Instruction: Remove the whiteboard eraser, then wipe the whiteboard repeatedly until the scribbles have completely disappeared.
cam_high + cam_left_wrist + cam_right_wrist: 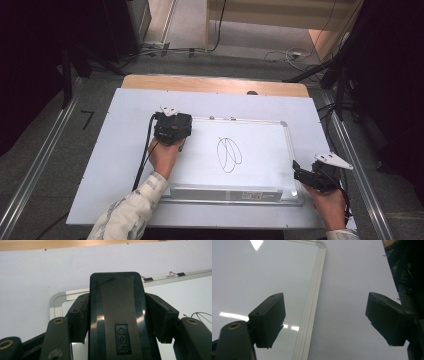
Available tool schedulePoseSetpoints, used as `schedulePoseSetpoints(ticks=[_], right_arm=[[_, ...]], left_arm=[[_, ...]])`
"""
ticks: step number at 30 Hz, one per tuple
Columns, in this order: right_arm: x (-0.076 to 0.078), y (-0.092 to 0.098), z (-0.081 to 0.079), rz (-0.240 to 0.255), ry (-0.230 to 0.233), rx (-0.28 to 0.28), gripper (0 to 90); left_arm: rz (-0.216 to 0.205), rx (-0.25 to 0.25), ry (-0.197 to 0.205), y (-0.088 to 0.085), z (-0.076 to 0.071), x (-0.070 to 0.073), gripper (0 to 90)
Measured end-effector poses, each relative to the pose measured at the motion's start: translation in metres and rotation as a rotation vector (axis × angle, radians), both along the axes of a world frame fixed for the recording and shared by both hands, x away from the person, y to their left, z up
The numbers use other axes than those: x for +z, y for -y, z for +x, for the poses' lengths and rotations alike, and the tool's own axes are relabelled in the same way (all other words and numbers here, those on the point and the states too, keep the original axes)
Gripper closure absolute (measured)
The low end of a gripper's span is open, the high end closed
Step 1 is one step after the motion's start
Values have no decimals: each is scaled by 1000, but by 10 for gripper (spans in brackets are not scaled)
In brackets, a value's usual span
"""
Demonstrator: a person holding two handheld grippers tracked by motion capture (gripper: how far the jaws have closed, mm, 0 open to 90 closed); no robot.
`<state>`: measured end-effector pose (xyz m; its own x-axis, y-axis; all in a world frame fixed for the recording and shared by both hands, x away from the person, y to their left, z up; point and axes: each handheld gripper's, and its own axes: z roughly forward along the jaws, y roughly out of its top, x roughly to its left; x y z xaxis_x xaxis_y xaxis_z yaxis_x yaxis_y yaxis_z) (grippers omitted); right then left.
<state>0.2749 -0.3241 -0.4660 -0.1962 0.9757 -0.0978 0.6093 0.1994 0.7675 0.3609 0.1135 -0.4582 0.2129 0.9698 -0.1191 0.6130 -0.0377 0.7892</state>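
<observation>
Here the left hand-held gripper [117, 315] is clenched on a black whiteboard eraser [117, 312] over the whiteboard's [260, 145] upper-left corner; to erase well, bring it flat across to the black scribble [228, 154] mid-board and press evenly. The right hand-held gripper [324, 320] rests released at the right frame. No containers on the table [125, 165]
</observation>
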Motion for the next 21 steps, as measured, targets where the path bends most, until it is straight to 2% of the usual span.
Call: schedulePoseSetpoints(ticks=[7, 16, 19, 21], right_arm=[[0, -2, 2, -1, 2, 10, 149], [0, -3, 3, -2, 5, 14, 149], [0, -4, 3, -3, 2, 17, 149], [0, -4, 3, -2, 3, 16, 149]], left_arm=[[-16, -28, -6, 7, -4, 2, 409], [0, -69, -16, 28, -3, 3, 408], [17, -77, -17, 35, -1, 2, 409], [15, -79, -31, 39, 0, 1, 409]])
